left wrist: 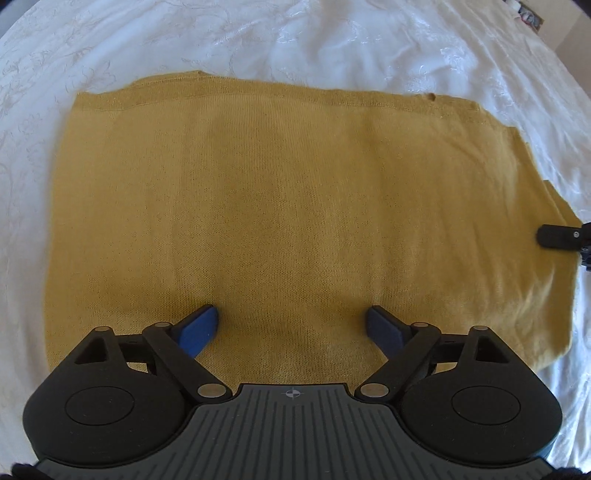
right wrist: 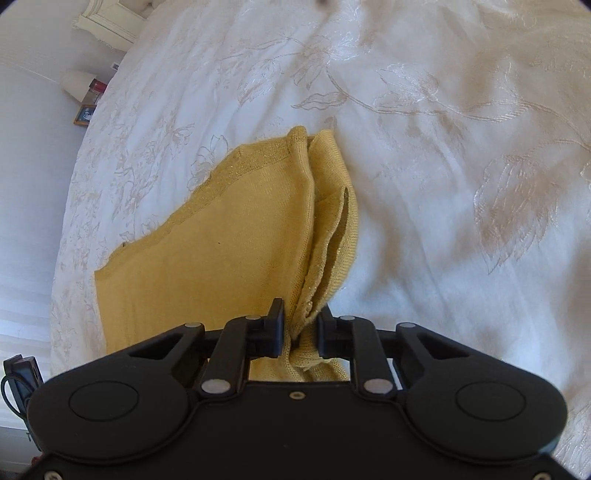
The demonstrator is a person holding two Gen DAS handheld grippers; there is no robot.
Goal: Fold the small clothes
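- Mustard knit garment (left wrist: 295, 206) lies spread flat on a bed, over a white bedspread (left wrist: 332, 40) with embroidered floral pattern.
- Left tongs (left wrist: 291, 321) spread wide, blue pads (left wrist: 201, 326) resting on or just above the knit near its closest edge; contact not certain. Nothing between the pads.
- Right tongs (right wrist: 301, 326) pressed together, pinching a bunched edge of the garment (right wrist: 221, 251); fabric folds gather between the black fingers (right wrist: 275, 321) and stick out behind them.
- In the right wrist view the garment fans out from the pinch, ribbed hem with faint glitter thread along the far left edge, layered folds on the right side.
- In the left wrist view a black finger of the right tongs (left wrist: 557, 236) shows at the right border, at the garment's right edge.
- Background in right wrist view: cream furniture (right wrist: 110, 22), a white lamp shade (right wrist: 77, 85), small framed picture (right wrist: 84, 114), red item beside it. Too small to read any writing.
- No brand, label or text readable on garment or tongs; only a crosshair mark (left wrist: 291, 394) on the left body.
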